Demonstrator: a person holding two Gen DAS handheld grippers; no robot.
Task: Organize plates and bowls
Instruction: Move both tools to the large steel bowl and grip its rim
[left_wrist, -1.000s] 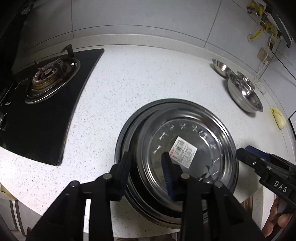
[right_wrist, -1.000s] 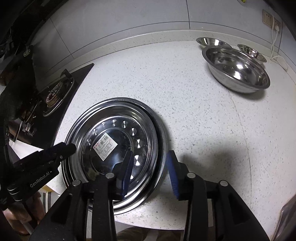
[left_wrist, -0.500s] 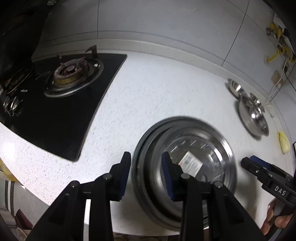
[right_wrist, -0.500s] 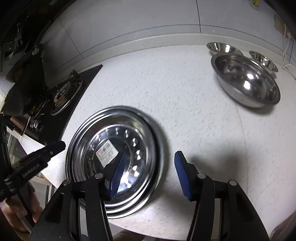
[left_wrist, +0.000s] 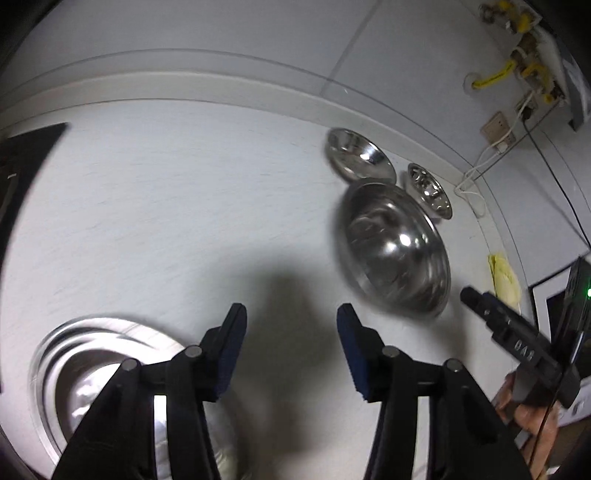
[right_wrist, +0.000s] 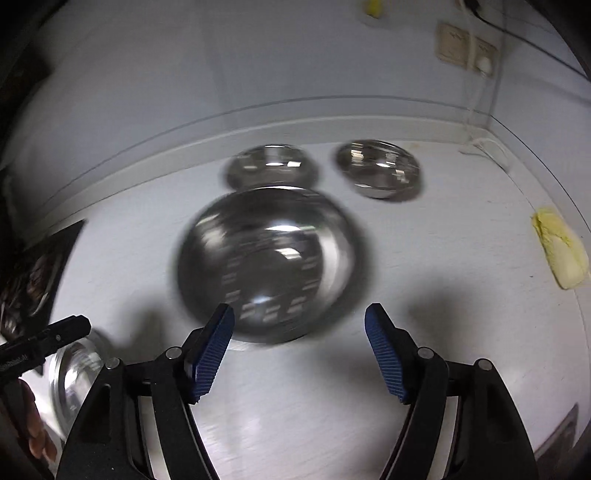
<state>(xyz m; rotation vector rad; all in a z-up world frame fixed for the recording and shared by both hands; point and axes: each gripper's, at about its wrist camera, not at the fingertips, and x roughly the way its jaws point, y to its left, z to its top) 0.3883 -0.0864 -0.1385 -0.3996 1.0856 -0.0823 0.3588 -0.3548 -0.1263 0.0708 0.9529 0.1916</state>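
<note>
The large bowl (right_wrist: 267, 264) lies dead ahead of the right hand-held gripper (right_wrist: 299, 325), nearer than the left hand-held gripper (left_wrist: 291, 321); both jaws opening, empty.

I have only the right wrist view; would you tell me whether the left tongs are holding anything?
Observer: No. The left tongs are empty, with their jaws opening over the bare white speckled countertop.
Operator: Thank you. Is the large round steel bowl lined up between them?
Observer: Not yet. The large round steel bowl lies up and to the right of them, outside the gap.
Operator: Is there anything past the pale yellow cloth on my right?
Observer: Yes, a dark box with a green light stands just beyond the pale yellow cloth.
</note>
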